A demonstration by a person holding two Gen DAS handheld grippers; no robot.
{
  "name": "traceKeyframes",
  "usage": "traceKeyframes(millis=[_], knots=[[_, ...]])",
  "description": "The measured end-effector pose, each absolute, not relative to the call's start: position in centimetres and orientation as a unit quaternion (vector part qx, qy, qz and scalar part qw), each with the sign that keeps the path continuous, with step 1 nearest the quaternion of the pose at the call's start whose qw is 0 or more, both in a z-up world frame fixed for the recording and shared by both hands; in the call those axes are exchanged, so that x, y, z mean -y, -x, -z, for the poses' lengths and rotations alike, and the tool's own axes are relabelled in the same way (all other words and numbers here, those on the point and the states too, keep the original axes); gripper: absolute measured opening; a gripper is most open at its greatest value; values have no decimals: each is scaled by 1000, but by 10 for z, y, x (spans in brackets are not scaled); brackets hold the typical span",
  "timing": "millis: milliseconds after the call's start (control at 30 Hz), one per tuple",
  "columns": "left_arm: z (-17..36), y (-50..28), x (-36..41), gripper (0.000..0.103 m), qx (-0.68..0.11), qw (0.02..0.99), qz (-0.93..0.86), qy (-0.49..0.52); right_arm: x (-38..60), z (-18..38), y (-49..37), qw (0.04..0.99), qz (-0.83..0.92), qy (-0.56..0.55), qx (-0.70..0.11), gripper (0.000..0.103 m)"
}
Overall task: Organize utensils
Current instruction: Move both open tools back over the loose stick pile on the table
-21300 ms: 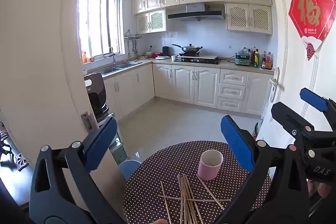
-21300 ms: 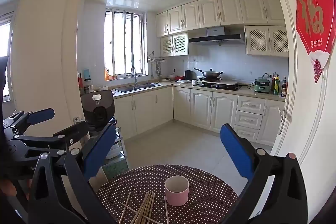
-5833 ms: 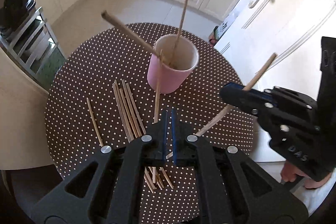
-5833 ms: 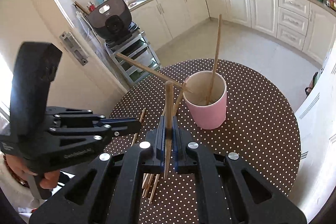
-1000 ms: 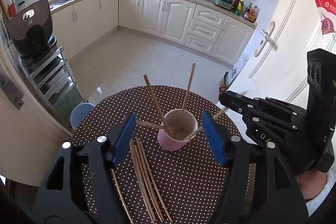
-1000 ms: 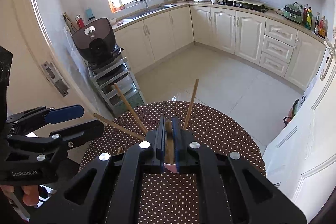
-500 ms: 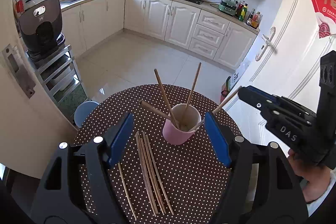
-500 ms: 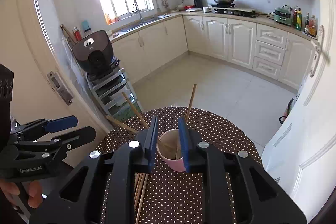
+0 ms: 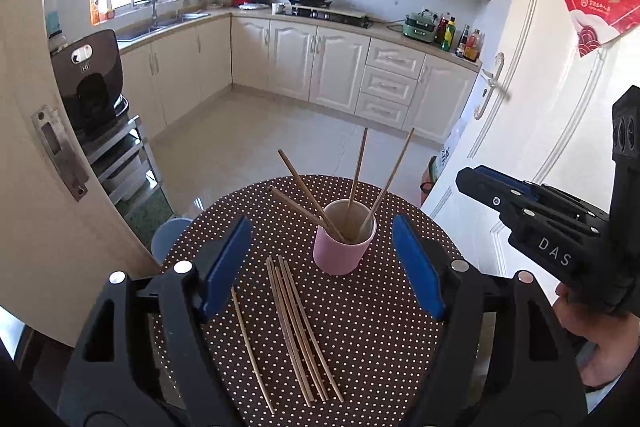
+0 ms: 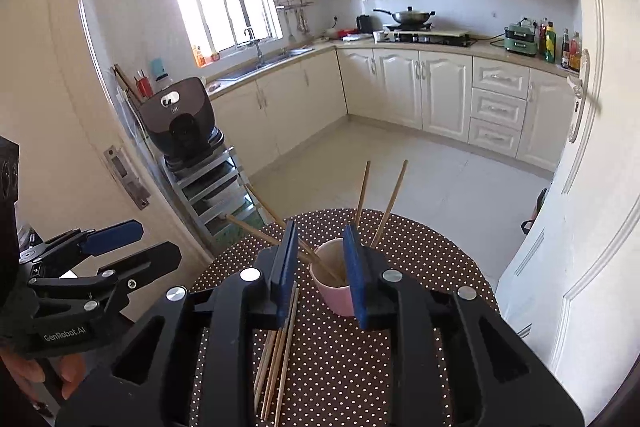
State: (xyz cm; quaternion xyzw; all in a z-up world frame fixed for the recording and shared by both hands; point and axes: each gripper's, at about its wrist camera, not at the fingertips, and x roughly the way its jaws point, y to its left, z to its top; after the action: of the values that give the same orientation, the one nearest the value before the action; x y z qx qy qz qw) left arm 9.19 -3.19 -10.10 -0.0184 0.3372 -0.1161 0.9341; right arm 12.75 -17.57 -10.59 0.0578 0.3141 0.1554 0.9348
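A pink cup (image 9: 343,247) stands on the round polka-dot table (image 9: 380,327) and holds several wooden chopsticks (image 9: 356,179) that lean outward. Several loose chopsticks (image 9: 298,327) lie on the table in front of the cup. My left gripper (image 9: 322,263) is wide open and empty, raised above the loose chopsticks. My right gripper (image 10: 320,267) is partly open and empty, raised above the cup (image 10: 334,281); it also shows at the right of the left wrist view (image 9: 500,195). The loose chopsticks (image 10: 280,355) show below its left finger. The left gripper shows at the left (image 10: 116,247).
A blue stool (image 9: 170,235) stands under the table's left side. A metal rack with a dark appliance (image 9: 94,83) is at the left. A white door (image 9: 532,107) is close on the right. Kitchen cabinets (image 9: 320,67) line the far walls.
My right gripper has opened, let its chopstick drop into the cup, and pulled up and back. My left gripper has stayed open and also lifted away.
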Motion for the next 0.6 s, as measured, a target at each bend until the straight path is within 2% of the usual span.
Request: traceKeyframes(millis=[333,600], knots=[[97,-74,21,76,-296,951,85,8,162,112,-113,933,-167,-50,-314,22],[128,-86,-3,79,-348,935,62,35,144,141,-118,915,-181,-43,-358,23]])
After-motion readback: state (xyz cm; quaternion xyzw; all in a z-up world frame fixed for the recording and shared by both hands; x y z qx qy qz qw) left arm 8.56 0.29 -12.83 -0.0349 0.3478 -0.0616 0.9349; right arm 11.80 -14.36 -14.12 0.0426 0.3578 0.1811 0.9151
